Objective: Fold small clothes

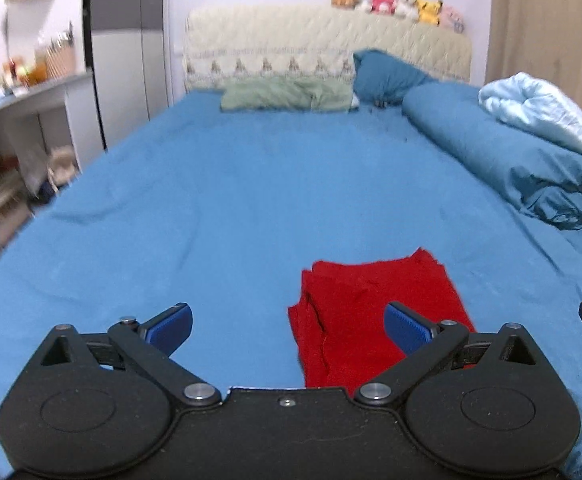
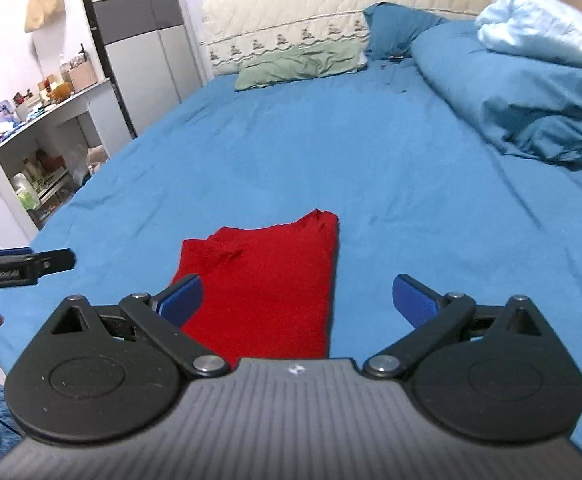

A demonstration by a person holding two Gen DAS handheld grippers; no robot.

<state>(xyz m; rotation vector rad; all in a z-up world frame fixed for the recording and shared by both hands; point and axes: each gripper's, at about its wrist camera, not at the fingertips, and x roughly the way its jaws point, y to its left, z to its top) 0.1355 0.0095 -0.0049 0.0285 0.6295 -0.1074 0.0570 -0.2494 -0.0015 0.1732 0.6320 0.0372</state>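
Garment: red garment (image 2: 263, 280) lies folded on the bed (image 2: 331, 152), 6 o'clock
Grippers: left gripper (image 1: 287, 326) and right gripper (image 2: 297, 300) both spread, holding nothing
Progress: folding looks finished; perhaps only tidying left

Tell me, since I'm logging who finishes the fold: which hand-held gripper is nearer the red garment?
Hard to call. The left hand-held gripper is open above the red garment's left edge; the right hand-held gripper is open above its right edge. Neither touches it.
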